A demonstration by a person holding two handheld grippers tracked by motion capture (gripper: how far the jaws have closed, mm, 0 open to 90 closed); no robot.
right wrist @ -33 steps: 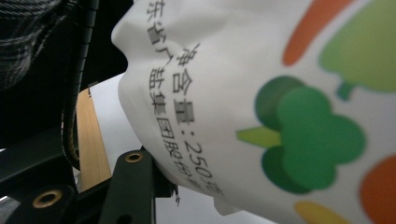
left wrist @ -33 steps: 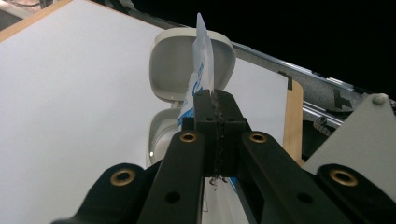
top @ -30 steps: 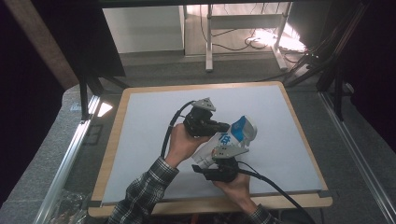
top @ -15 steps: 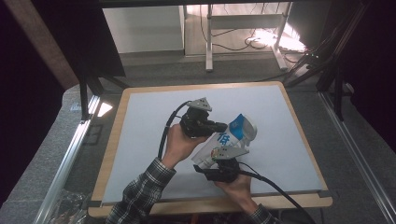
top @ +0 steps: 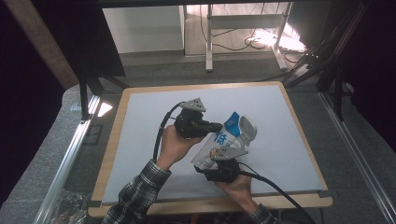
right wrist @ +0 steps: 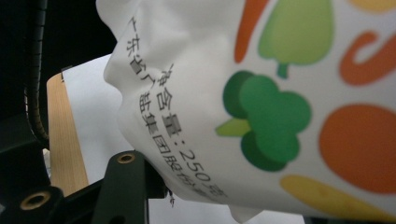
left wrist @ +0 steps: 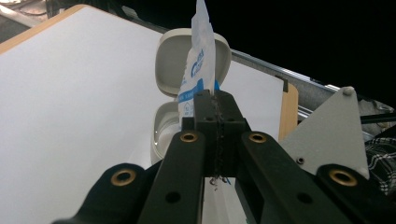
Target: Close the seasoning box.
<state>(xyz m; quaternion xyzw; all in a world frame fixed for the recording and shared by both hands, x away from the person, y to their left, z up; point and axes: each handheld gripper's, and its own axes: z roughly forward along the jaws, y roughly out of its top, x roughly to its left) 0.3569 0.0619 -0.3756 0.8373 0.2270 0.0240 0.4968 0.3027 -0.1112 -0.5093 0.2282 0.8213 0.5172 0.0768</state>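
Pouch [top: 223, 145] hangs above the white table [top: 140, 130], gripped at both ends so it stays taut. Right gripper [top: 223, 164] cradles its bulging bottom, jaws just easing wider around it. Left gripper [top: 215, 126] pinches the top edge tight, beside an open white case [left wrist: 169, 70], likely ready to tear.

Black two-jaw left gripper [left wrist: 216, 105] with brass-ringed screw holes, grey triangular plate, trailing black cable; plaid shirt sleeve [top: 135, 196]
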